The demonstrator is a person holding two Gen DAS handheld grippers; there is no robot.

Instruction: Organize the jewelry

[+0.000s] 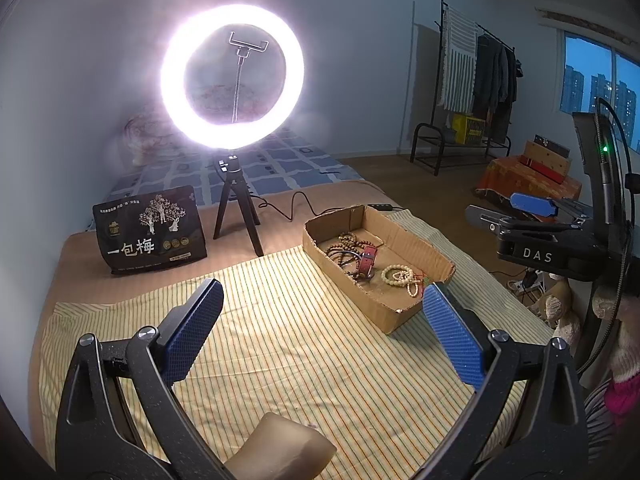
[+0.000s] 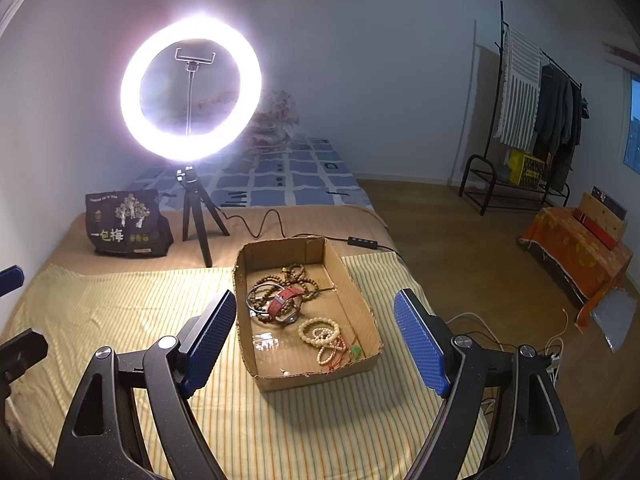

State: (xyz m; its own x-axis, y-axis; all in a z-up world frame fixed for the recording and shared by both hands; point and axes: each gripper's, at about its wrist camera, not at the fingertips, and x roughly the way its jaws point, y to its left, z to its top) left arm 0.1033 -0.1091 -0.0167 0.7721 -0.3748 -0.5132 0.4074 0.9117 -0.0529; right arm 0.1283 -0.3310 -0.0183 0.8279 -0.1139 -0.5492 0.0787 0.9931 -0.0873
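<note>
I see left gripper [image 1: 320, 336] spread wide, gripping nothing; right gripper [image 2: 316, 338] likewise, above cardboard tray [image 2: 360, 308].

1. The ring light [image 2: 191, 88] glares so hard that its own surface is washed out, and the pillow [image 1: 140, 136] behind it is hazed.
2. Where the dark beads [image 2: 288, 280] and red strap [image 2: 284, 300] tangle, separate pieces cannot be told apart.
3. The small print on the black bag [image 1: 150, 230] is too small to read.
4. The left gripper [image 2: 10, 280] is cut off by the right wrist view's left edge.
</note>
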